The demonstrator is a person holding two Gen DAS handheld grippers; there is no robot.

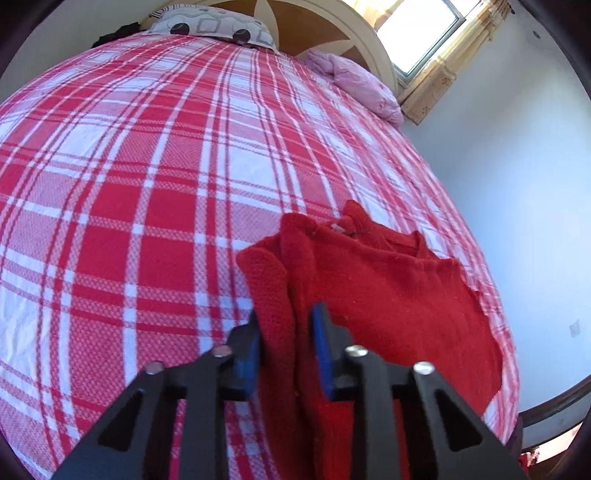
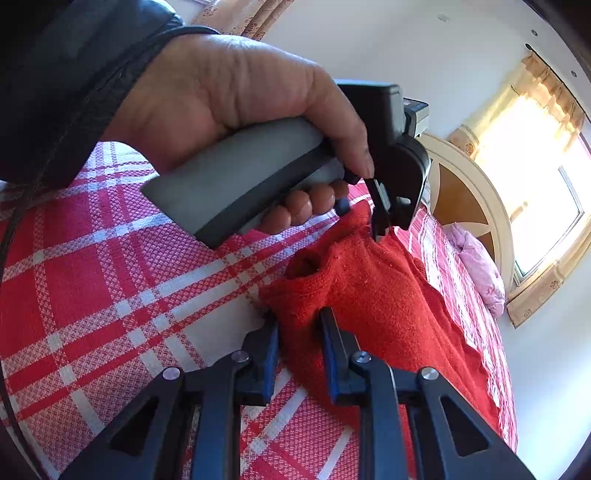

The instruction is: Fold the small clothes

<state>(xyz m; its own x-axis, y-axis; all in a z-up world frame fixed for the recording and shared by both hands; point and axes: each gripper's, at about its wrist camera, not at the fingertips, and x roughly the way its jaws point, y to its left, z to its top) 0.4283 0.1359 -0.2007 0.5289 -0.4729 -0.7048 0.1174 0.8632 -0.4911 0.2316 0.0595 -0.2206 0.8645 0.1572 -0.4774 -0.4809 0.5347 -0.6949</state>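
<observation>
A small red knitted sweater [image 1: 399, 291] lies near the right edge of the bed, with one side and its sleeve folded over. My left gripper [image 1: 286, 325] is shut on a bunched fold of the sweater and lifts it slightly. It also shows in the right wrist view [image 2: 369, 221], held by a hand, its fingers pinching the sweater's far edge. My right gripper [image 2: 298, 328] is shut on the near edge of the sweater [image 2: 369, 295], by the sleeve opening.
The bed has a red and white plaid sheet [image 1: 147, 184]. A patterned pillow [image 1: 210, 26] and a pink quilt [image 1: 358, 81] lie by the headboard. A wall and a window [image 1: 421, 33] stand to the right of the bed.
</observation>
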